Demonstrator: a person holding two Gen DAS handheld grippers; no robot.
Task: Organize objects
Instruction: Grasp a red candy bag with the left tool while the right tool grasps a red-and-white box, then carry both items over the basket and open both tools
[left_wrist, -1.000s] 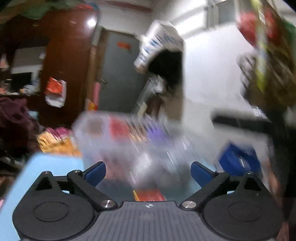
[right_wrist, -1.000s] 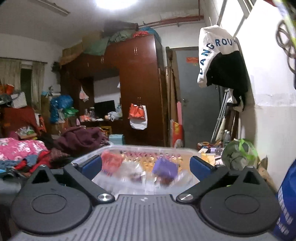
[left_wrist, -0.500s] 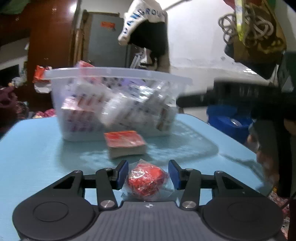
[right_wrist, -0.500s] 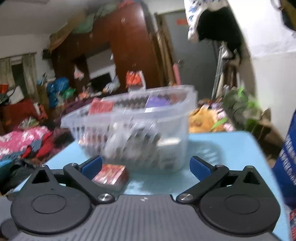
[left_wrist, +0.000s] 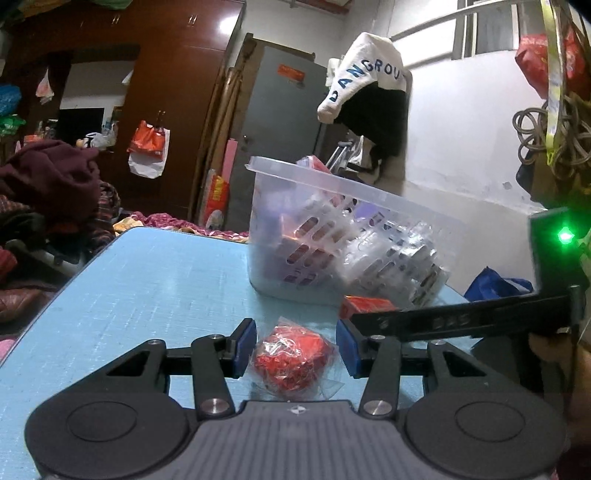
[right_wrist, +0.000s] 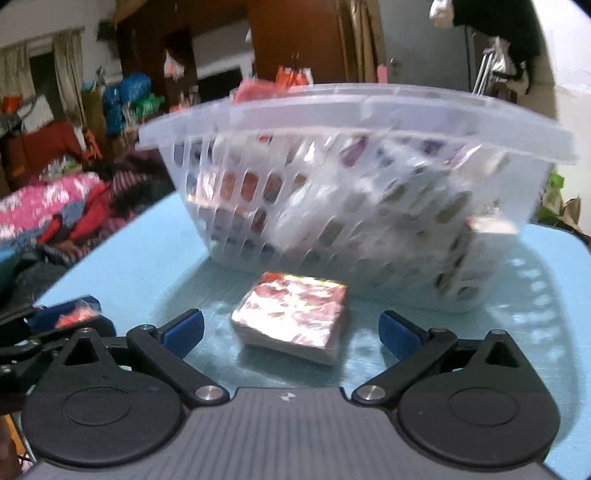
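A round red snack in clear wrap (left_wrist: 291, 356) lies on the blue table between the pads of my left gripper (left_wrist: 295, 347). The jaws stand close on both sides with small gaps, so it is open around it. A flat red packet (right_wrist: 291, 317) lies in front of the clear slotted basket (right_wrist: 354, 122), between the wide-open fingers of my right gripper (right_wrist: 291, 328). The same packet (left_wrist: 365, 304) and the basket (left_wrist: 332, 184) show in the left wrist view. The basket holds several wrapped packets.
The blue table (left_wrist: 147, 280) ends at left, with piled clothes (left_wrist: 48, 184) beyond it. The right gripper's black body (left_wrist: 480, 317) crosses the right of the left wrist view. A white wall and a blue bag (left_wrist: 495, 284) lie to the right.
Both grippers came down from above the basket to table level. The left jaws narrowed around the red wrapped snack, then eased slightly apart. The right gripper moved close to the flat red packet.
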